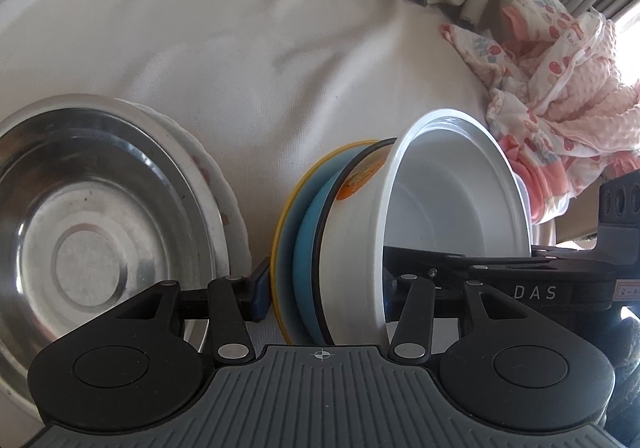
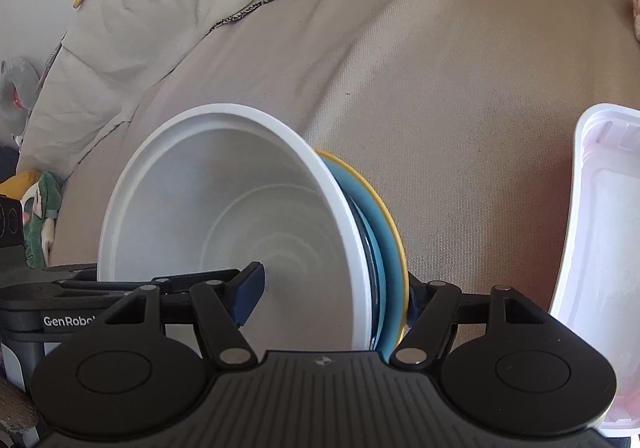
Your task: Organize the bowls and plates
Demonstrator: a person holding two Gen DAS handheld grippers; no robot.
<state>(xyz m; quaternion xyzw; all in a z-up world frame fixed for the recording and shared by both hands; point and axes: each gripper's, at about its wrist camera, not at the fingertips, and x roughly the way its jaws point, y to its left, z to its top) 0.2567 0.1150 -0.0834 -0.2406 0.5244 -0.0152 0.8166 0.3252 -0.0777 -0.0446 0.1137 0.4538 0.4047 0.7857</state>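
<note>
Left wrist view: we see our left gripper (image 1: 324,288) closed across a nested stack of bowls, one blue pad on the yellow rim, the other finger behind the white bowl's wall.
Right wrist view: we see our right gripper (image 2: 332,296) clamped on the same stack from the opposite side, its left blue pad (image 2: 250,294) inside the white bowl, its right finger behind the yellow rim.
Landmark: the white bowl (image 1: 452,203), outermost and tipped on edge, its mouth facing sideways.
Nested bowls: a black-rimmed bowl with an orange print (image 1: 360,175), then a blue bowl (image 1: 308,244) and a yellow-rimmed one (image 1: 282,224), all pressed against the white bowl's back.
Steel plate (image 1: 80,232): well left of the white bowl, lying on a white patterned plate (image 1: 216,175).
Pink floral cloth (image 1: 560,87): just right of and behind the white bowl.
Pink-white plastic tray (image 2: 600,248): apart from the white bowl, at the far edge of the right wrist view.
Surface: a beige sheet (image 1: 260,59) under everything.
</note>
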